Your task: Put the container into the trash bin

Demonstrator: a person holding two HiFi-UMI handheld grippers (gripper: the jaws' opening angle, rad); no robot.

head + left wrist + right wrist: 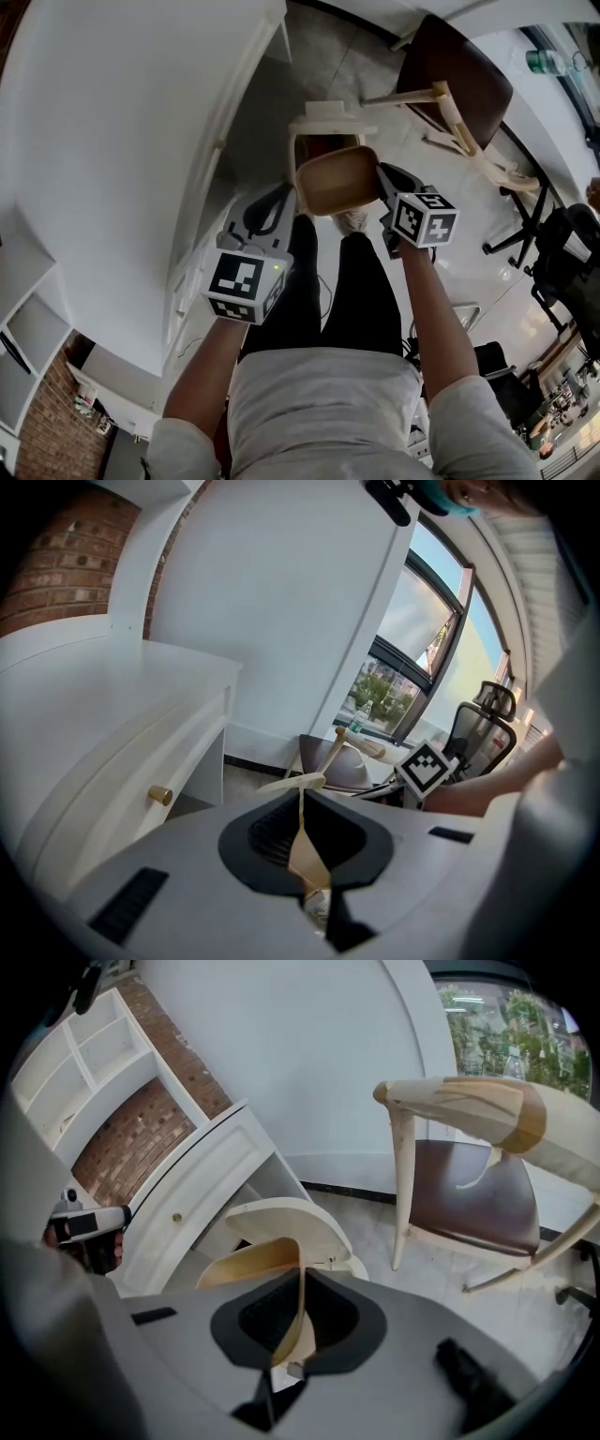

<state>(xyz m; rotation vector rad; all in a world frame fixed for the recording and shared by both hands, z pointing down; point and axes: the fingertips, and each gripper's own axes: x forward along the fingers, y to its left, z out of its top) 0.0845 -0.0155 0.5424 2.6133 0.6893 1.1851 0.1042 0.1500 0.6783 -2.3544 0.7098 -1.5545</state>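
Note:
A tan, shallow container point(337, 178) hangs in the air between both grippers, just above a cream trash bin point(319, 148) whose lid point(330, 116) stands open behind it. My left gripper point(289, 199) is shut on the container's left wall; in the left gripper view that thin wall point(306, 847) is pinched between the jaws. My right gripper point(384, 187) is shut on the right wall point(299, 1309). In the right gripper view the bin's raised lid point(291, 1219) lies right beyond the container's rim. The bin's inside is mostly hidden by the container.
A white cabinet point(112, 141) with a brass drawer knob point(160, 795) stands to the left of the bin. A wooden chair with a brown seat point(455, 80) stands to the right, and a black office chair point(553, 234) farther right. The person's legs point(356, 291) are below.

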